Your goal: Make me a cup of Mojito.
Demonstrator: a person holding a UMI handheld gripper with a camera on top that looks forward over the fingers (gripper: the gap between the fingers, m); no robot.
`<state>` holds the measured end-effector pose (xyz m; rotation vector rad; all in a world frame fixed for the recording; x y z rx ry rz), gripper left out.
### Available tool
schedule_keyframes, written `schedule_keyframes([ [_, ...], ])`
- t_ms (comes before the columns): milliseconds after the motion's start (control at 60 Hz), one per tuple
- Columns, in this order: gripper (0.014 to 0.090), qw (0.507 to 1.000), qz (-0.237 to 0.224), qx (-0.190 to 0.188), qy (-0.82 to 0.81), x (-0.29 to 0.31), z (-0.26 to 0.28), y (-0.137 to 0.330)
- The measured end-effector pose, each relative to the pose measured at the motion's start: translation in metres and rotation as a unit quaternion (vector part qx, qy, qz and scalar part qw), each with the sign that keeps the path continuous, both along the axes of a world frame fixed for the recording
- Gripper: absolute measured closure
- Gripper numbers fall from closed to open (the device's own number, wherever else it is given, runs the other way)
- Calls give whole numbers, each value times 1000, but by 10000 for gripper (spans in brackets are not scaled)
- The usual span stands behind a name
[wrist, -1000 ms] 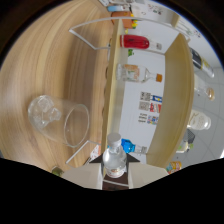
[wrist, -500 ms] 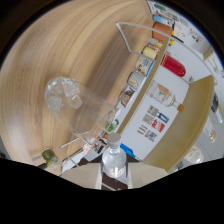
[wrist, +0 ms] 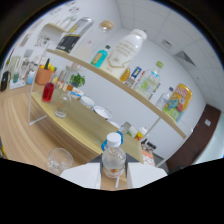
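Wooden counter [wrist: 30,127] w/ a light wooden shelf unit: lower shelf [wrist: 85,131] and upper shelf [wrist: 125,86] are seen tilted across the view. On the upper shelf a large white jug [wrist: 126,50] is seen beside a teal bottle [wrist: 100,55]; further along, a yellow-red snack bag [wrist: 177,101]. On the lower shelf a red-filled bottle [wrist: 48,91], a small green plant [wrist: 77,79] and white dishes [wrist: 101,111] are set apart. A clear empty glass [wrist: 59,159] is seen on the counter, just beside the white fingers [wrist: 82,176]. Clear plastic bottle [wrist: 114,159] w/ white cap is pinched upright between the fingers of the gripper [wrist: 114,176], approx. midway; jaws are pressed on its lower body.
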<state>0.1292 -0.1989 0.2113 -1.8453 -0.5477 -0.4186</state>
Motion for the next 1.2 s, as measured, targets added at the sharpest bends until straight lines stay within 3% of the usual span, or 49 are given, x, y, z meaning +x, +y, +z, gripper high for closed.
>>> schedule_keyframes([
  [83, 705, 993, -19, 4, 120, 10, -14, 3],
  [200, 706, 972, -51, -23, 230, 22, -55, 7],
  [483, 706, 946, -90, -109, 291, 37, -163, 5],
  [950, 681, 947, -92, -137, 275, 38, -192, -4],
  [1067, 538, 948, -104, -147, 261, 43, -191, -14],
  [1133, 266, 949, -104, -144, 260, 41, -178, -20],
  [1200, 185, 952, -111, -119, 259, 44, -152, -28],
])
